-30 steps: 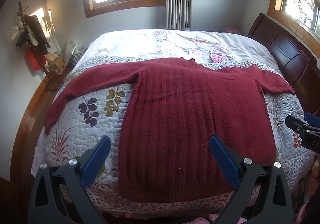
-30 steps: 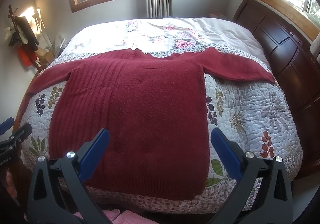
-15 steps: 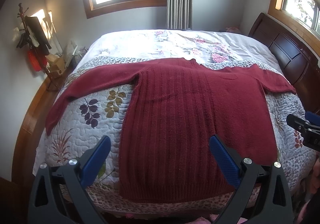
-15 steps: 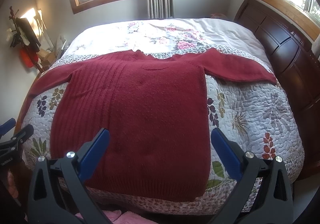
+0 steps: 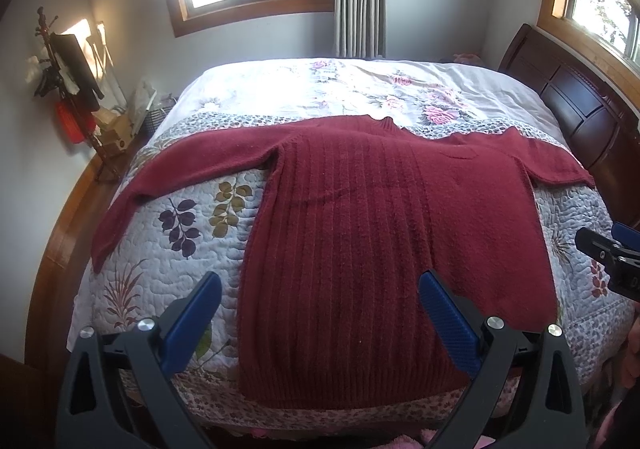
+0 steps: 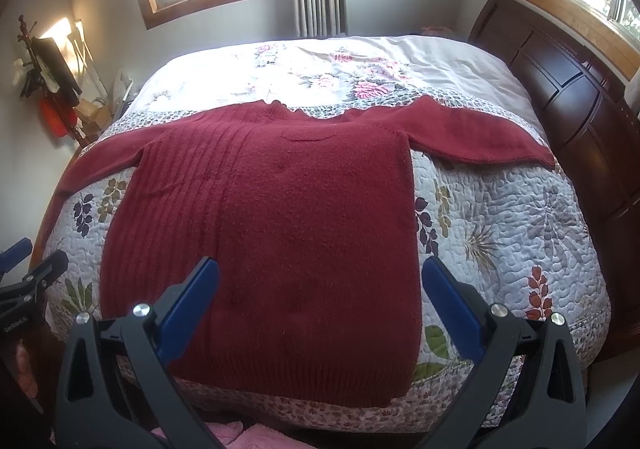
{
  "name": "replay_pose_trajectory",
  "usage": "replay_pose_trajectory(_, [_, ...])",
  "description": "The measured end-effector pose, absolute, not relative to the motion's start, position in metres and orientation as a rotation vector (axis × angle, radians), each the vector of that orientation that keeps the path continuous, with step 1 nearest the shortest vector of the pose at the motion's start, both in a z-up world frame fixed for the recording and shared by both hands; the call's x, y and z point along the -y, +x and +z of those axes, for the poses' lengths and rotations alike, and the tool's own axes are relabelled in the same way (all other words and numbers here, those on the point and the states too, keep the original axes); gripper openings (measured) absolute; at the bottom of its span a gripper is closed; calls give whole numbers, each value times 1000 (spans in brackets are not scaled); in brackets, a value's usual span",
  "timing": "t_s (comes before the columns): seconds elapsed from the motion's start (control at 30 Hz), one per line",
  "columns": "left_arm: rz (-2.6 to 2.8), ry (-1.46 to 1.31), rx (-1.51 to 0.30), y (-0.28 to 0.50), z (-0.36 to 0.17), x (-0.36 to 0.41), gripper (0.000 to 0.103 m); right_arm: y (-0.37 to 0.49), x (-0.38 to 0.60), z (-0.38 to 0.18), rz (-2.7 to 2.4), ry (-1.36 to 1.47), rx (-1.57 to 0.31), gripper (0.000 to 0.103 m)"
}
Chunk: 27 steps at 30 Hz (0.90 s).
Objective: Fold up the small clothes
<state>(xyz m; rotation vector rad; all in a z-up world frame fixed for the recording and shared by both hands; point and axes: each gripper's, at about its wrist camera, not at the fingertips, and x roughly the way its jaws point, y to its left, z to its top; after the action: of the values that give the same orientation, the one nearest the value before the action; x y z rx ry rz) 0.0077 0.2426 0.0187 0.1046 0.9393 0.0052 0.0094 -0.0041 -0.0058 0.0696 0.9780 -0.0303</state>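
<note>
Both cameras have edged slightly back; left gripper and right gripper hover spread wide, empty, above red sweater flat on quilt.

Two identical handheld clamps. Left gripper: black plastic frame with triangular cut-outs in each arm, blue ribbed pads lining the inner faces of the fingers, a pair of round silver screws on each arm. Right gripper: same black frame, same blue pads, same silver screws. Small white lettering, too small to read, on the black body of the left one at the edge of the right wrist view.
</note>
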Motion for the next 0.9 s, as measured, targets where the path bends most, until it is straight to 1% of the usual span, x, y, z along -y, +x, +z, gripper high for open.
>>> replay_pose_trajectory(0.5, [21, 111, -941, 19, 15, -236, 99, 17, 11, -10, -26, 78, -983, 100])
replay_pose_trajectory(0.67, [-14, 69, -951, 32, 9, -234, 99, 25, 27, -24, 51, 132, -928, 100])
replay_pose_trajectory(0.77, [-13, 83, -951, 48, -3, -225, 99, 33, 54, -40, 30, 180, -904, 100])
replay_pose_trajectory(0.9, [-44, 77, -989, 86, -23, -197, 99, 60, 126, -48, -65, 238, -884, 100])
